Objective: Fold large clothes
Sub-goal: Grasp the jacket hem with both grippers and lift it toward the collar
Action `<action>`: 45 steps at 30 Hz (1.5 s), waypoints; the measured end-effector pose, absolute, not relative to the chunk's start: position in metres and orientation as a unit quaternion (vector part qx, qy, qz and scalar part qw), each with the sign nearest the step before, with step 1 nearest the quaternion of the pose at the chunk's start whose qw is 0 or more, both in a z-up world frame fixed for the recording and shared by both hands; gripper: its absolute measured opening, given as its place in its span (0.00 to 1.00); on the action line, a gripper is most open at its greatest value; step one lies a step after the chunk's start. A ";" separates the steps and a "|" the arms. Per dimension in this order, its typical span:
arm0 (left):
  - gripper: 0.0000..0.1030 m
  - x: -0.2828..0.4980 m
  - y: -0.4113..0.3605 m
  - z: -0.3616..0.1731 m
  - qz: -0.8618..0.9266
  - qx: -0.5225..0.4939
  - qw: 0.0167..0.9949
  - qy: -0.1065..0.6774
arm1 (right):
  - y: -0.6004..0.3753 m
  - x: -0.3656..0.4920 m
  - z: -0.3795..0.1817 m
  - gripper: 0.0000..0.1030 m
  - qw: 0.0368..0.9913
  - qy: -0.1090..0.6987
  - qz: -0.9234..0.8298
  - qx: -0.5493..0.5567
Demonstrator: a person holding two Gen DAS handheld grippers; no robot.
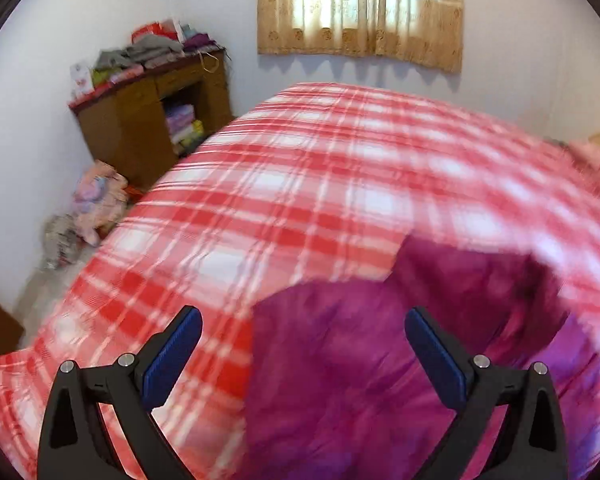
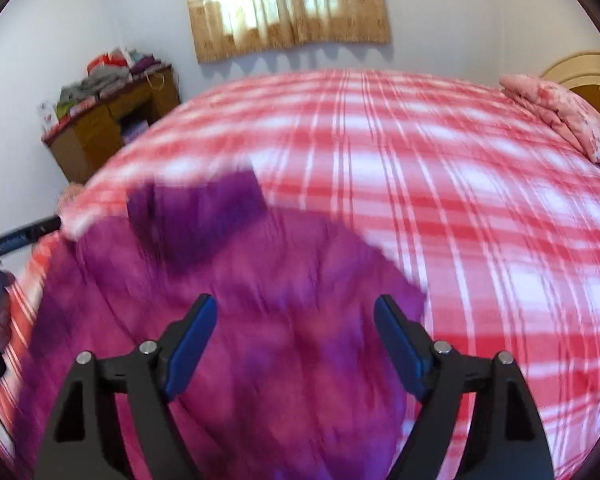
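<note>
At the far left, a brown wooden cabinet (image 1: 148, 120) stands against the white wall, its top heaped with folded grey, red and purple clothes (image 1: 156, 50), and more folded fabric sits in its open shelf. On the floor just beside it lies a crumpled pile of pale pink and grey laundry (image 1: 92, 212). Next comes the bed with the red-and-white plaid cover (image 1: 300, 184), which fills most of both views. The left gripper (image 1: 303, 320) hangs above the bed with its blue-padded fingers spread wide and nothing between them; one finger is over plaid, the other over cloth. The large magenta-and-purple tie-dyed garment (image 2: 236, 304) lies spread on the near part of the bed, blurred, with a darker purple part folded up at its far edge. The right gripper (image 2: 295, 308) is over the garment, its jaws likewise wide apart and holding nothing. Above the bed a beige patterned curtain (image 2: 288, 4) covers a bright window. At the far right, a pink floral pillow (image 2: 564, 120) rests against a pale wooden headboard (image 2: 576, 72).
</note>
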State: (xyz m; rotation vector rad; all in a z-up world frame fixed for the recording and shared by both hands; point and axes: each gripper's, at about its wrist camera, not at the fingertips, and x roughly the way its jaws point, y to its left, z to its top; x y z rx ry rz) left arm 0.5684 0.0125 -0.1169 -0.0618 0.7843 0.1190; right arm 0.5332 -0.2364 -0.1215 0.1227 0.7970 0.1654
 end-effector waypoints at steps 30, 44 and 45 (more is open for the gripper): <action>0.03 0.600 -0.039 -0.141 -0.076 0.040 0.915 0.395 | -0.165 0.622 -0.125 0.12 0.888 0.446 0.113 -0.017; 0.01 0.564 -0.030 -0.179 -0.061 0.041 0.913 0.402 | -0.184 0.598 -0.179 0.08 0.892 0.445 0.079 -0.024; 0.01 0.561 -0.029 -0.173 -0.068 0.036 0.915 0.396 | -0.184 0.598 -0.179 0.08 0.892 0.444 0.078 -0.026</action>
